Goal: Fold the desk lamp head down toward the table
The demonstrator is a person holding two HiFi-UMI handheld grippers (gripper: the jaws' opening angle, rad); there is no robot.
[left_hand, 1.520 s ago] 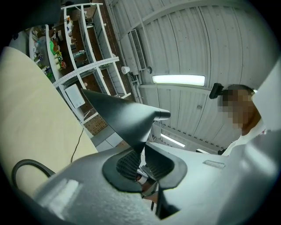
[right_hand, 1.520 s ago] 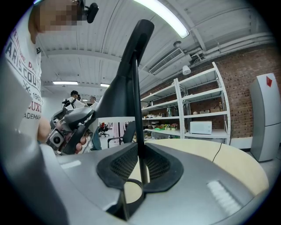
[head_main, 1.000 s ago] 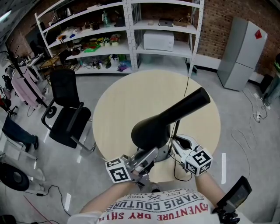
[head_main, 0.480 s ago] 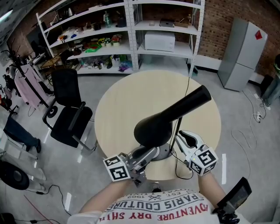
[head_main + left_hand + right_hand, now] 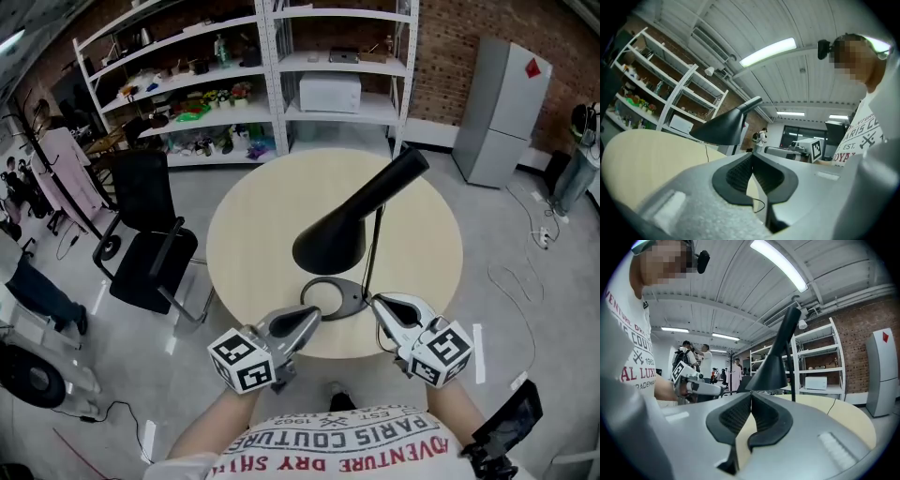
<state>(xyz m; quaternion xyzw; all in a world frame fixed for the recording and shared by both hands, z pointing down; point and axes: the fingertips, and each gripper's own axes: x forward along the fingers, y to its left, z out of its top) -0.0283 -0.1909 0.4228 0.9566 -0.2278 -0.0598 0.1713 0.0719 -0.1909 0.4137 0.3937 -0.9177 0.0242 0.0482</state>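
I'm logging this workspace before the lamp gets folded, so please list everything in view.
table: one, beige, round, centre of the head view
desk lamp: one, black, standing on the table's near half
office chair: one, black, on the floor left of the table
shelving: two units, white, against the brick back wall
microwave: one, white, on the right shelving unit
refrigerator: one, grey, back right
left gripper: one, grey, at the table's near edge, jaws shut, empty
right gripper: one, grey, right of the lamp's base, jaws closing, nothing between them
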